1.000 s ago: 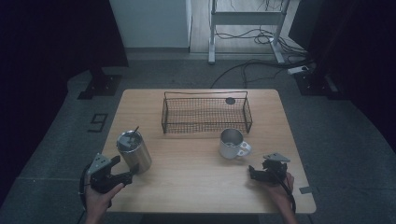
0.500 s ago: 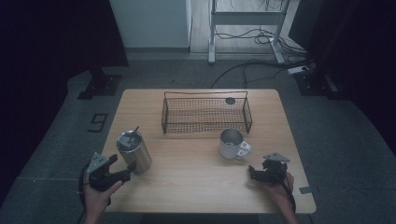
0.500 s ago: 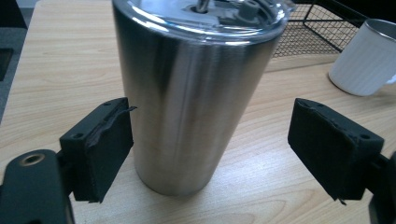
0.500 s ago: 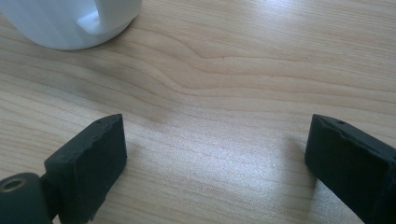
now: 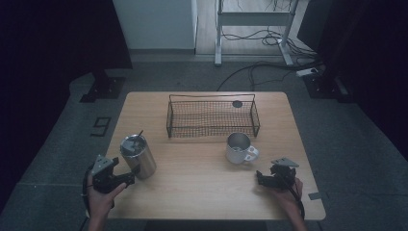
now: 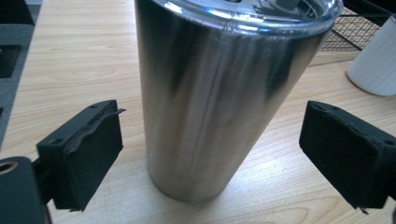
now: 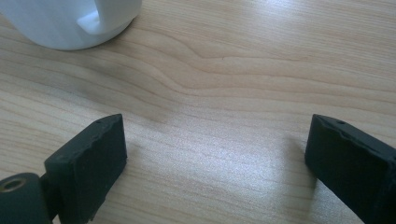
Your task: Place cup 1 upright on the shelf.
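A steel tumbler [image 5: 138, 157] with a clear lid and a straw stands at the table's front left. My left gripper [image 5: 129, 173] is open just in front of it. In the left gripper view the tumbler [image 6: 219, 102] stands between the two black pads [image 6: 84, 149], with a gap on each side. A white mug [image 5: 239, 148] with a metal-looking inside stands right of centre, its handle toward the front right. My right gripper [image 5: 262, 178] rests low on the wood in front of the mug, open, with bare table between its pads [image 7: 93, 158]. The mug's base and handle [image 7: 70, 21] show at the upper left.
A black wire basket [image 5: 212, 117] stands at the back middle of the wooden table [image 5: 202, 192]. A small dark disc [image 5: 237, 103] lies by its far right corner. The mug's white side [image 6: 376, 60] and the basket's corner [image 6: 355, 28] show beyond the tumbler.
The left gripper has shifted a little, drawing closer around the tumbler's base. The right gripper, mug, tumbler and basket have stayed put.
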The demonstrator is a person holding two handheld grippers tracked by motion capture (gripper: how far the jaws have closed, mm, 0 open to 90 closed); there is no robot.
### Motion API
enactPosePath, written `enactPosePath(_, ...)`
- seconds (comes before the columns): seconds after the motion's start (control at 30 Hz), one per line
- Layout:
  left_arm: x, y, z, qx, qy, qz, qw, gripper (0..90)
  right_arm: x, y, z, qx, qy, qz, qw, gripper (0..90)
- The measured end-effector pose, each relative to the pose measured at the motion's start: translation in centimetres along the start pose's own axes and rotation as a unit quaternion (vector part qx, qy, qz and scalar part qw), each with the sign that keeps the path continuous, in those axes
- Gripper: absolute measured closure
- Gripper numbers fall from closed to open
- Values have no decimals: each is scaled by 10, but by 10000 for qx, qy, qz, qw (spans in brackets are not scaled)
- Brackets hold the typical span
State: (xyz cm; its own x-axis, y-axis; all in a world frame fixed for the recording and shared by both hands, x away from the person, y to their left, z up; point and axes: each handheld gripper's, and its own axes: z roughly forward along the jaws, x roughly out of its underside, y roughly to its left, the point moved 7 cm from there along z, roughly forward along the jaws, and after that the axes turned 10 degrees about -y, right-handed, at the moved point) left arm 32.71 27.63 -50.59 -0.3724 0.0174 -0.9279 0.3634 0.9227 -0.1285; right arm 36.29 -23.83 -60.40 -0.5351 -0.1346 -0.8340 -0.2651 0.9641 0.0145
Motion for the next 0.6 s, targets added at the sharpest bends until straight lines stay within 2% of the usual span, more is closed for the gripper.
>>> enactPosePath(0.13,-2,1,4,78,-22,-37,10000,40,0,0,0,2,1,2,10000,55)
enactPosePath(0.27,-5,-2,9,176,37,17,9998,18,0,0,0,2,-2,1,10000,58)
enactPosePath(0.6,-8,0,26,188,65,62,9998,10,0,0,0,25,-18,13,10000,66)
